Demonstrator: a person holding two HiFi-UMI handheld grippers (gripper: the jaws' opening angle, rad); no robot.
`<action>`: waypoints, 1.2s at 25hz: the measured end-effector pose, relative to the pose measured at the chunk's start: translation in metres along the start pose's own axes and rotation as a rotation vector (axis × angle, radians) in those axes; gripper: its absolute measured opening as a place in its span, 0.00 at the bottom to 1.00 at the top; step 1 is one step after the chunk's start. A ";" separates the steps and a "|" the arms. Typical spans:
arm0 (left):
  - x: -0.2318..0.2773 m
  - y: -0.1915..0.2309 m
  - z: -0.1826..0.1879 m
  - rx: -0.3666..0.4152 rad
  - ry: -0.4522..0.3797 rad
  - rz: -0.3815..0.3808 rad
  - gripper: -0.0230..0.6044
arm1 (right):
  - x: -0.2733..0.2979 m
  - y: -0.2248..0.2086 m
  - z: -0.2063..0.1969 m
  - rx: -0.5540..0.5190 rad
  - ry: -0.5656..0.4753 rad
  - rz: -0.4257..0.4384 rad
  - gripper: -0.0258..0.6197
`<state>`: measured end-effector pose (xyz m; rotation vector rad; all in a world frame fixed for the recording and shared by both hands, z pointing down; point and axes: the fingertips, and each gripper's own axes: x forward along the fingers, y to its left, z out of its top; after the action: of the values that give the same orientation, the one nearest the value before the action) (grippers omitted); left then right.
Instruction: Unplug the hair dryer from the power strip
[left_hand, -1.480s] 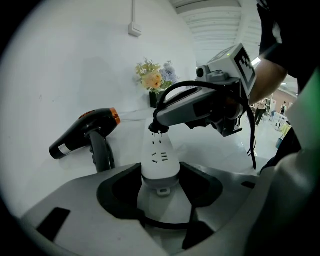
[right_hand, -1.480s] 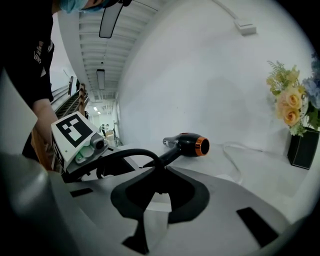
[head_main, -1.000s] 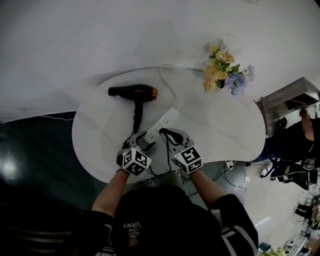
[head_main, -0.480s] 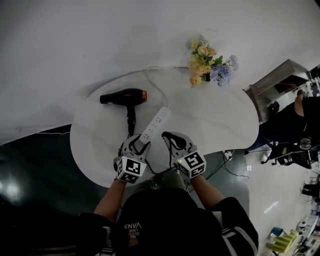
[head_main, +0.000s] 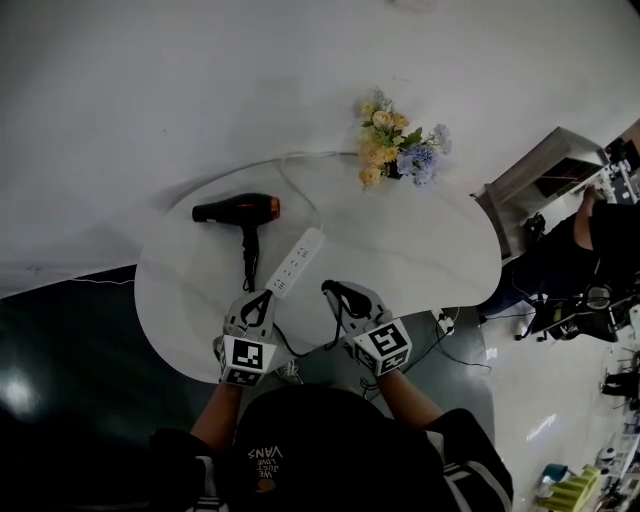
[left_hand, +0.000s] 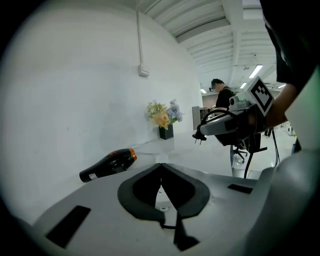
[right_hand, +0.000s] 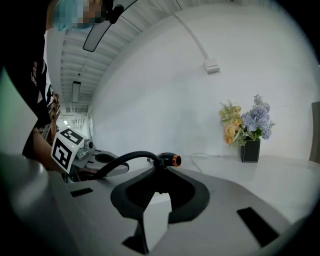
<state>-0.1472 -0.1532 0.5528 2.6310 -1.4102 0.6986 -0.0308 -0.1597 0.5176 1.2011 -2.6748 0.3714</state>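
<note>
Dryer (head_main: 237, 210) lies on the left side of the counter (head_main: 420, 250). Its barrel runs left-right with the orange end to the right, and the handle points back at the near edge. Strip (head_main: 297, 262) sits just right of the handle, slanting up to the right. Right gripper (head_main: 335, 292) is clamped on the black plug (right_hand: 154, 181), apart from the strip. Left gripper (head_main: 260, 300) is pinched closed with nothing in it. Both hang by the near edge. Flowers (head_main: 395, 150) sit at the back, and the counter's right half is bare.
</note>
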 end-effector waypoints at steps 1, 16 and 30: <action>-0.005 -0.003 0.002 -0.009 0.003 0.010 0.07 | -0.006 0.001 0.002 -0.002 -0.005 0.007 0.15; -0.075 -0.071 0.036 -0.110 -0.096 0.212 0.07 | -0.095 0.008 0.004 -0.031 -0.016 0.126 0.15; -0.130 -0.152 0.051 -0.120 -0.131 0.314 0.07 | -0.182 0.020 -0.001 -0.055 -0.045 0.214 0.15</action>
<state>-0.0679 0.0200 0.4737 2.4289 -1.8643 0.4547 0.0736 -0.0182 0.4666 0.9203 -2.8410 0.3019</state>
